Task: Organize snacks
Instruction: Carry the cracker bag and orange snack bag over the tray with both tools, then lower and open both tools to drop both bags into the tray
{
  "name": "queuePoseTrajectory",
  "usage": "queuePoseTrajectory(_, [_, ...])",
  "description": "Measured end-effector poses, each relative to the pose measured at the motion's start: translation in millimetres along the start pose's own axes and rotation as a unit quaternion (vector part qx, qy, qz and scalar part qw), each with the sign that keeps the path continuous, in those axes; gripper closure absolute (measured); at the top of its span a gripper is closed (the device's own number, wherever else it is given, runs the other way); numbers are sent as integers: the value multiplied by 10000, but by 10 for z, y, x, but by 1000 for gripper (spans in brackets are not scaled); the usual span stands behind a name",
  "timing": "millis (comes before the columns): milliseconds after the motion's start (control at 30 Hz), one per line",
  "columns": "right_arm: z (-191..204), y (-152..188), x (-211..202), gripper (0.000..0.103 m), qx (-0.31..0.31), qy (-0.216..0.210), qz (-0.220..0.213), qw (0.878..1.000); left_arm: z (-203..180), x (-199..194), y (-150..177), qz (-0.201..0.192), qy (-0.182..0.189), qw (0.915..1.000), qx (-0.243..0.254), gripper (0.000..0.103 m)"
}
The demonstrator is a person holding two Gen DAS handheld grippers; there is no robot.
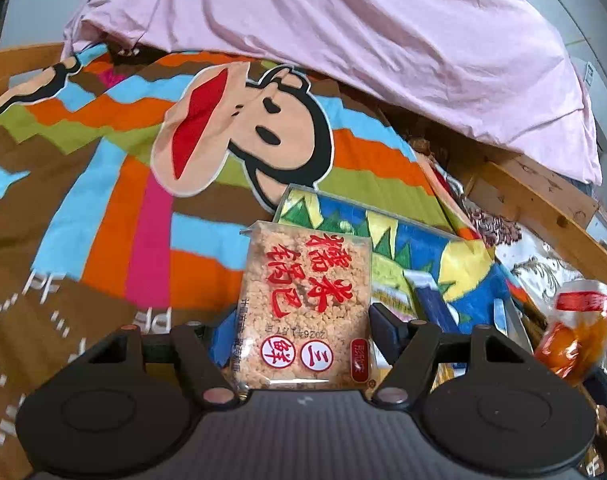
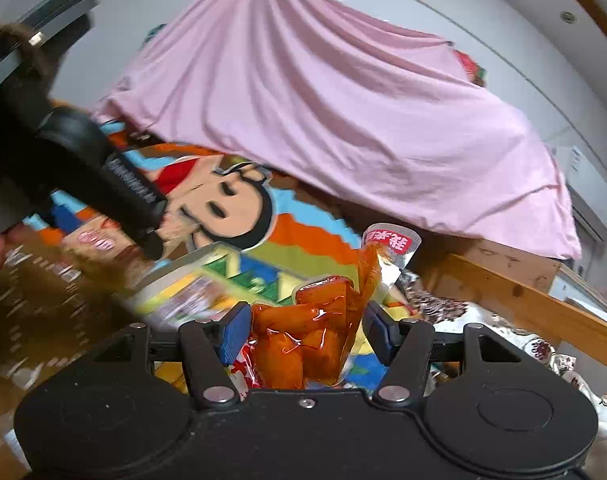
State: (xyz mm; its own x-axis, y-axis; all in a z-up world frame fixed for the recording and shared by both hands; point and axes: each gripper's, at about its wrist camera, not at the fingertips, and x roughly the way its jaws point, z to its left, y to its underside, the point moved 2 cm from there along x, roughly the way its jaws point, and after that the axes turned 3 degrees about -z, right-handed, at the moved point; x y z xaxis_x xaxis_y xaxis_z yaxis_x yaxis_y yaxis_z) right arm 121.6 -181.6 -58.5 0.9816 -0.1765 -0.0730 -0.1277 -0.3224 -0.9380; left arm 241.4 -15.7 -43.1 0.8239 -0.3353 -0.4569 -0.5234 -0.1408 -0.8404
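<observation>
My left gripper (image 1: 299, 328) is shut on a clear packet of beige rice crackers with red characters (image 1: 307, 304), held above a flat colourful box (image 1: 415, 256) that lies on the bed. My right gripper (image 2: 303, 330) is shut on an orange snack pouch with a red-and-white top (image 2: 323, 328); the pouch also shows at the right of the left wrist view (image 1: 579, 336). The same box (image 2: 227, 280) lies just ahead of the right gripper. The left gripper's body (image 2: 83, 152) crosses the left of the right wrist view, with the cracker packet (image 2: 99, 240) blurred under it.
A striped bedspread with a cartoon monkey face (image 1: 239, 132) covers the bed. A pink sheet (image 1: 363, 40) is heaped at the far side. A wooden bed rail (image 1: 543, 208) runs along the right, with patterned fabric (image 2: 443, 304) beside it.
</observation>
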Motion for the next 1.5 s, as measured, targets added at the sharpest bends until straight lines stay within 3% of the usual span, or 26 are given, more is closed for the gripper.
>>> queuePoseTrajectory(233, [-308, 13, 496, 40, 595, 383, 104, 9974, -44, 383, -191, -210, 229, 9990, -327, 31])
queuePoseTrajectory(567, [-479, 162, 965, 40, 1110, 621, 343, 9913, -240, 835, -157, -90, 653, 9976, -208, 31])
queuePoseTrajectory(767, [-531, 206, 1088, 40, 1353, 689, 416, 9875, -349, 970, -150, -24, 804, 9968, -41, 31])
queuePoseTrajectory(1000, [-505, 279, 1219, 40, 1597, 621, 559, 9836, -338, 1155, -96, 496, 1038, 9924, -436, 31])
queuePoseTrajectory(1500, [-427, 430, 1347, 40, 1672, 585, 784, 9811, -384, 1335, 20, 618, 1023, 9925, -271, 31])
